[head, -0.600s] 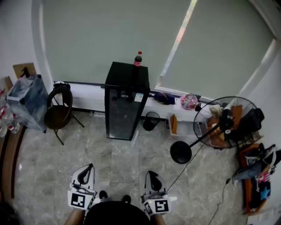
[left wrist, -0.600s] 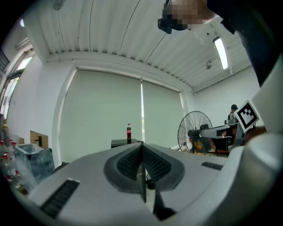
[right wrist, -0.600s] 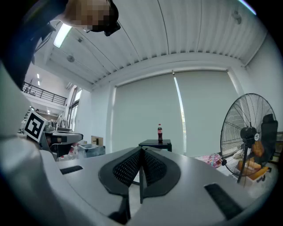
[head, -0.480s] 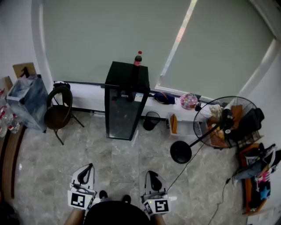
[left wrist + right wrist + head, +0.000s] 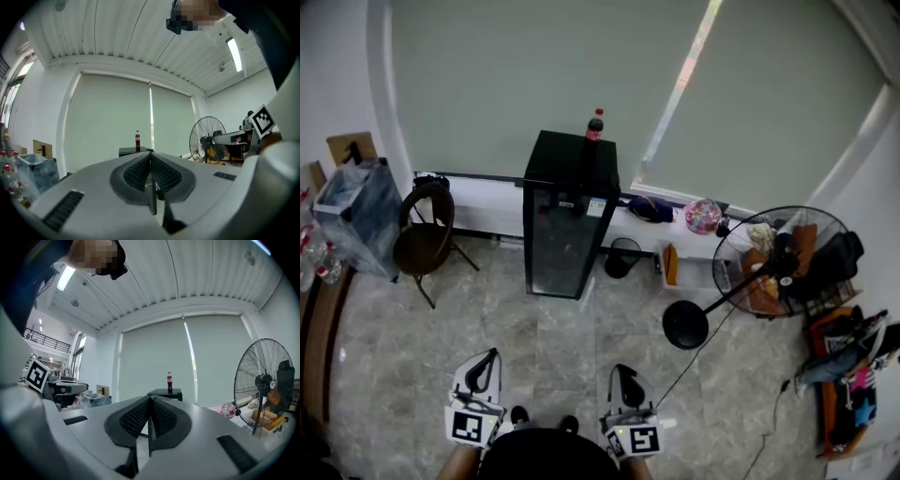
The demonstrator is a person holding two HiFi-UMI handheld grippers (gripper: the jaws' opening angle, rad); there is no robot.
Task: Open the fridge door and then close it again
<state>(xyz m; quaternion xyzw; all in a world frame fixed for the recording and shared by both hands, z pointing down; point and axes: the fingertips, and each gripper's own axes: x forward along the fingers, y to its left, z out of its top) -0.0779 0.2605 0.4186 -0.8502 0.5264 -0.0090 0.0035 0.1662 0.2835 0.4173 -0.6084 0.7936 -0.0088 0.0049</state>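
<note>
A small black fridge [image 5: 567, 216] with a glass door stands against the far window wall, door closed, with a cola bottle [image 5: 594, 125] on top. Both grippers are held low near my body, far from the fridge. My left gripper [image 5: 484, 373] is shut and empty, its ribbed pads pressed together in the left gripper view [image 5: 150, 171]. My right gripper [image 5: 625, 384] is likewise shut on nothing [image 5: 149, 416]. The fridge top [image 5: 165, 393] and bottle [image 5: 169, 381] show ahead in the right gripper view, and the bottle [image 5: 137, 140] in the left gripper view too.
A round chair [image 5: 425, 240] and a covered crate [image 5: 358, 215] stand left of the fridge. A small bin [image 5: 623, 257] sits at its right. A standing fan [image 5: 773, 267] with a round base [image 5: 685, 324] and trailing cord is at the right, beside clutter. Grey tiled floor [image 5: 553, 328] lies between me and the fridge.
</note>
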